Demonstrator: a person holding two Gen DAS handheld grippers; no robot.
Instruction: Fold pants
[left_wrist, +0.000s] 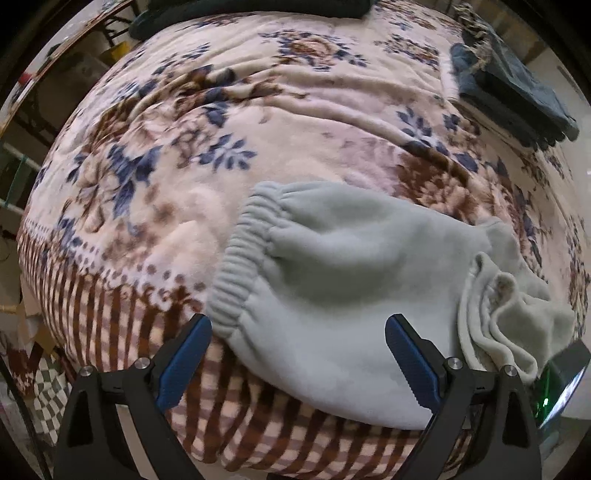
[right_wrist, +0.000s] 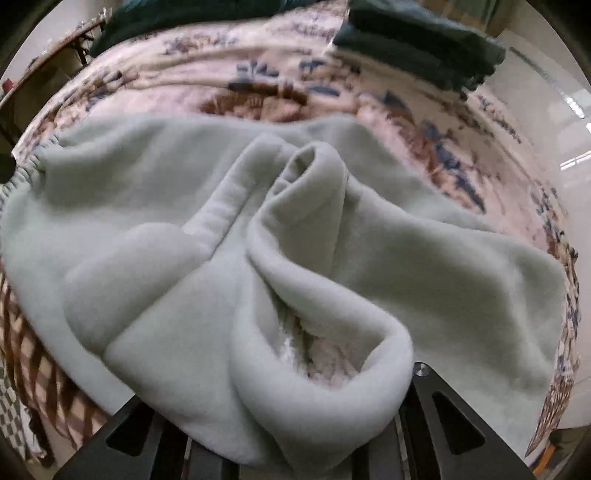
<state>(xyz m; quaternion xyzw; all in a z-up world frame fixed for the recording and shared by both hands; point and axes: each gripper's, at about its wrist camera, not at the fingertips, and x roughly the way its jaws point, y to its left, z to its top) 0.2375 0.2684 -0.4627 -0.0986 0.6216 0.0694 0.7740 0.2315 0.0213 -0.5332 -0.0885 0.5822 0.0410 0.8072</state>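
Pale grey-green fleece pants (left_wrist: 332, 280) lie on a floral blanket (left_wrist: 207, 122), their ribbed elastic waistband (left_wrist: 236, 266) toward the left. My left gripper (left_wrist: 297, 363) is open, its blue-padded fingers (left_wrist: 184, 365) astride the pants' near edge, holding nothing. In the right wrist view the pants (right_wrist: 184, 206) fill the frame, bunched into folds, with a leg cuff opening (right_wrist: 317, 347) lying over my right gripper (right_wrist: 291, 454). Its fingertips are hidden under the cloth, and the fabric seems gathered between them.
A stack of folded dark blue and grey garments (left_wrist: 513, 92) sits at the blanket's far right, also in the right wrist view (right_wrist: 417, 40). Dark cloth (left_wrist: 258, 11) lies at the far edge. The blanket's striped border (left_wrist: 122, 314) runs near the front-left edge.
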